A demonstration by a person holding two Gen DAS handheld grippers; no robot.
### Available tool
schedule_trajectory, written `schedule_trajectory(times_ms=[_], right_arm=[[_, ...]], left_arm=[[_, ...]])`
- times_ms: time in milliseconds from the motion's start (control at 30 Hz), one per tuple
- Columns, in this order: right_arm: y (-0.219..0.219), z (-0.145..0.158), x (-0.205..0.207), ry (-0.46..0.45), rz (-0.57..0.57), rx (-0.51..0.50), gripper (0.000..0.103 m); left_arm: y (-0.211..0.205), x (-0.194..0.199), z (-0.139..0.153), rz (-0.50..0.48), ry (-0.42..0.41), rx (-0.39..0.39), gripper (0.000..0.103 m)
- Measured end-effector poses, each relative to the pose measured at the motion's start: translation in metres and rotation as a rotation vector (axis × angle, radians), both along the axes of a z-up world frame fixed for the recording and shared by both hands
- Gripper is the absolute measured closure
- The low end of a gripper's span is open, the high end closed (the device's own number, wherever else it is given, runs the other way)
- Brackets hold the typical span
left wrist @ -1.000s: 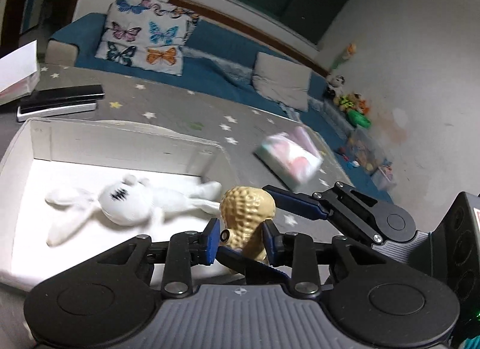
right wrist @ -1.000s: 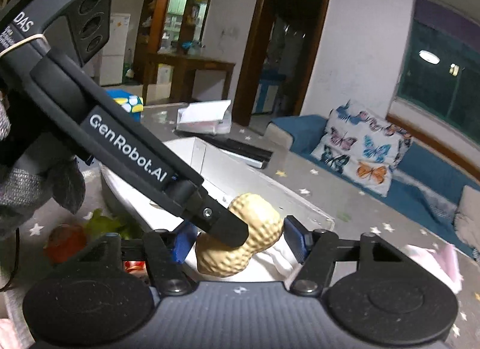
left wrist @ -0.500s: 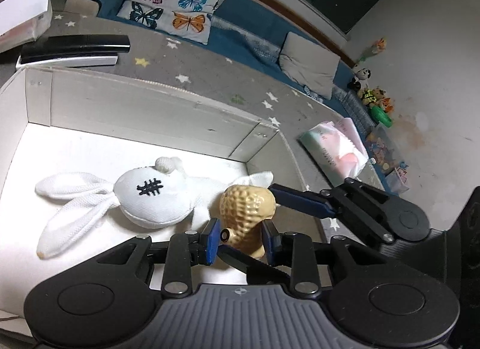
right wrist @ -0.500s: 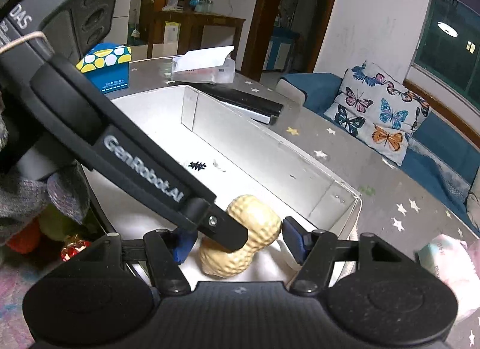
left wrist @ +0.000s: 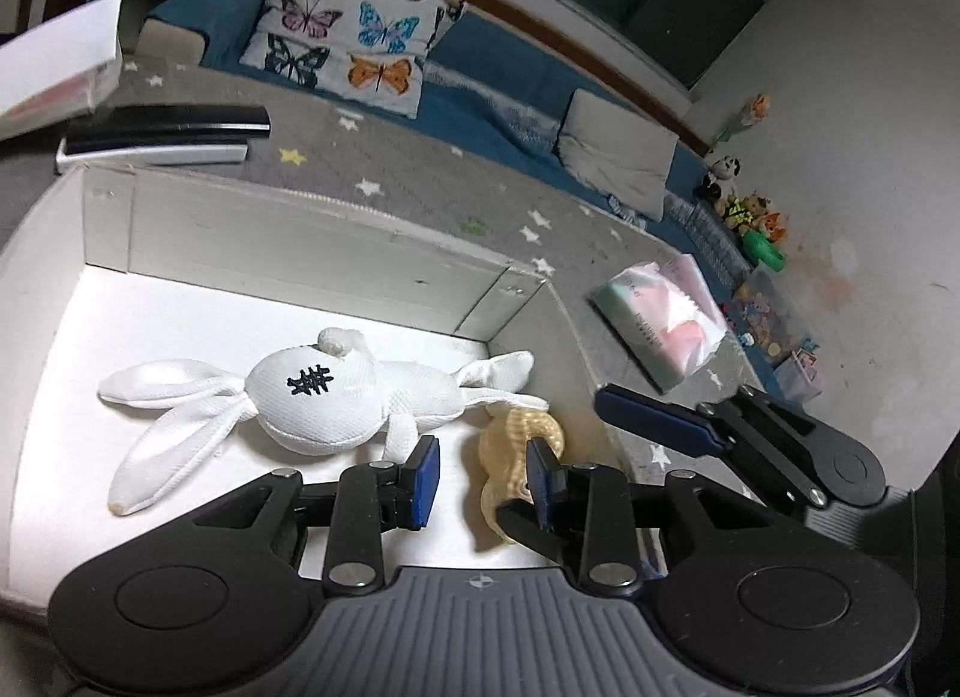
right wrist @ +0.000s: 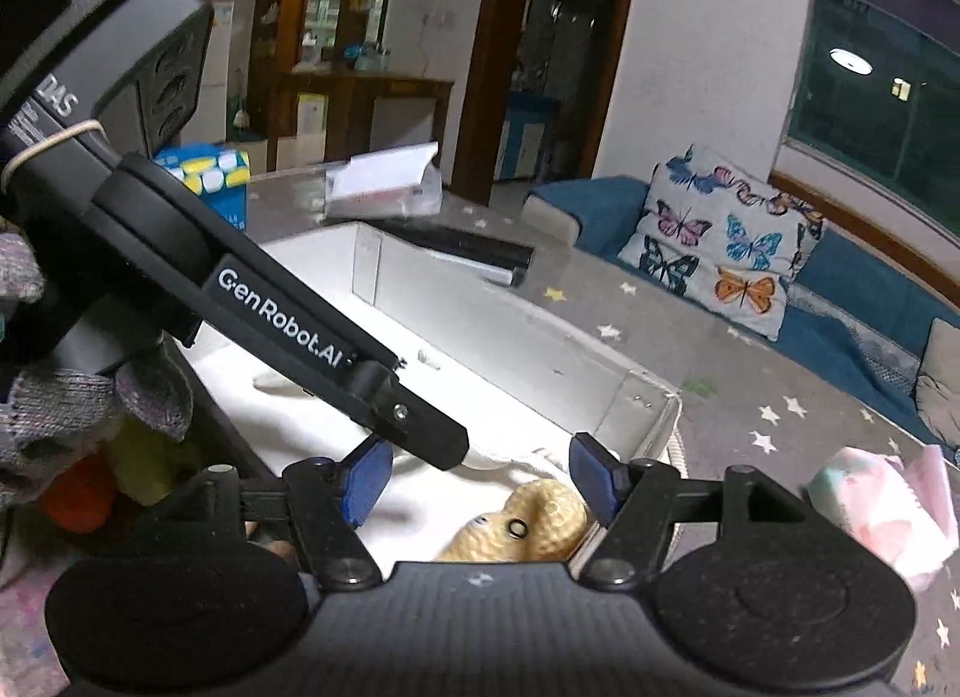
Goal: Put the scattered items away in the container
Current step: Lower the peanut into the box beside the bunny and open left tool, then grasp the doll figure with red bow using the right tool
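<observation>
Left black two-finger gripper [left wrist: 483,484]: ribbed grey housing, round black pivot discs, silver screws, blue rectangular pads [left wrist: 427,481]. Right black two-finger gripper [right wrist: 480,478]: identical linkages and blue pads. Left unit's side reads "GenRobot.AI" in white; pale rubber band; grey knitted glove [right wrist: 54,397] on the hand

"GenRobot.AI" in white on the black arm of the left tool [right wrist: 366,397], seen from the right wrist cam. "DAS" on its housing further up, w/ small print below, too tiny to read. Print on the pastel packet [left wrist: 657,325] on the bench: illegible.
</observation>
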State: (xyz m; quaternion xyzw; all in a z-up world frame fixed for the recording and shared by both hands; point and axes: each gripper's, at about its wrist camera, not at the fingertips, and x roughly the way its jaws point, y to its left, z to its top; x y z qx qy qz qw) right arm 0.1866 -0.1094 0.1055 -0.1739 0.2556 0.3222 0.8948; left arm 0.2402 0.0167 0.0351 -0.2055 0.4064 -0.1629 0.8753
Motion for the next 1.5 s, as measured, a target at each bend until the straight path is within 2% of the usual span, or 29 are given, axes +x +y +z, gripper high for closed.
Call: schedule_trajectory(times_ms=[167,267,367,633,800,1100,1233,1500], right_arm=[[-0.013,0.012,-0.027,-0.026,-0.001,0.047,0.033],[-0.02,0.016,-0.045,-0.039,-0.001,0.068,0.028],[-0.024,0.016,-0.061,-0.041,0.003,0.086,0.028],[-0.022,-0.006,-0.101,0.023,0.013,0.103,0.026],[-0.017,-0.027,-0.103,0.096,-0.005,0.121,0.026],[-0.003,-0.047,-0.091,0.181,-0.042,0.147,0.027],[-0.003,-0.055,-0.086,0.217,-0.066,0.166,0.038],[-0.014,-0.054,-0.084,0.242,-0.075,0.192,0.044]], left_arm=[[0.001,-0.023,0.008,0.007,-0.031,0.007,0.069],[0.002,-0.038,0.011,0.012,-0.044,0.019,0.069],[0.005,-0.054,0.012,0.02,-0.058,0.02,0.069],[0.013,-0.097,0.009,0.05,-0.088,0.043,0.069],[0.026,-0.11,-0.003,0.084,-0.056,0.012,0.069],[0.026,-0.103,-0.018,0.114,-0.031,0.022,0.068],[0.027,-0.1,-0.022,0.123,-0.028,0.02,0.068],[0.022,-0.103,-0.024,0.101,-0.019,-0.004,0.067]])
